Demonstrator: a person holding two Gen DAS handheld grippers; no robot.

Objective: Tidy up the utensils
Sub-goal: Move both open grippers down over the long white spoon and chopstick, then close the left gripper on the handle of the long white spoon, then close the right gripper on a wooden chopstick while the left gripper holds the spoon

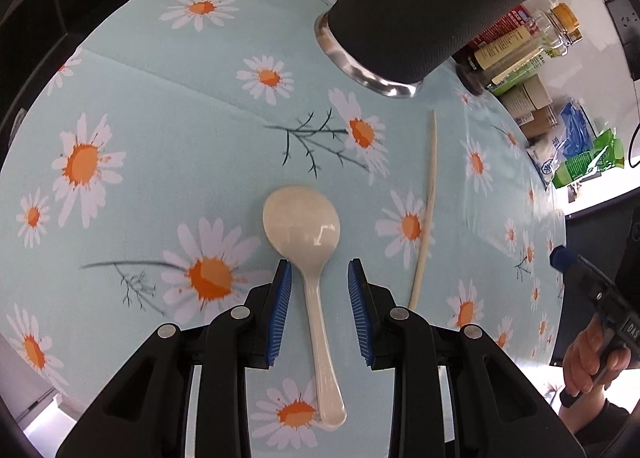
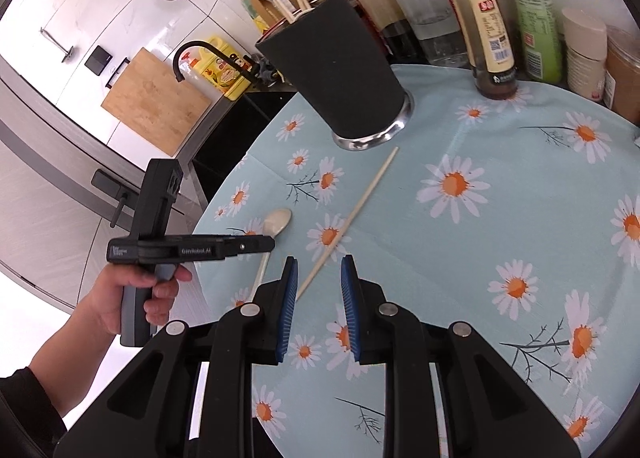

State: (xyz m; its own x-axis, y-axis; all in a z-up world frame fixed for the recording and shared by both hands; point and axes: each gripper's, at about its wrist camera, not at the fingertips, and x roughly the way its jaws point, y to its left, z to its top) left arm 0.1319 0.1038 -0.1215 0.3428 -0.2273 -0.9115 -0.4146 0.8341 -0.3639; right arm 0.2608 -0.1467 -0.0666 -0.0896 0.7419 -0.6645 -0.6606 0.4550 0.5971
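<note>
**Spoon and one chopstick loose on the bench**

Left gripper [image 1: 316,278] has its jaws partly open, straddling the white spoon's [image 1: 306,234] neck, pads not touching. Right gripper [image 2: 319,274] is partly open too, the chopstick's [image 2: 352,218] near tip between its jaws, nothing gripped. The black utensil holder [image 2: 336,70] stands toward the bench's far edge, sticks inside.
</note>
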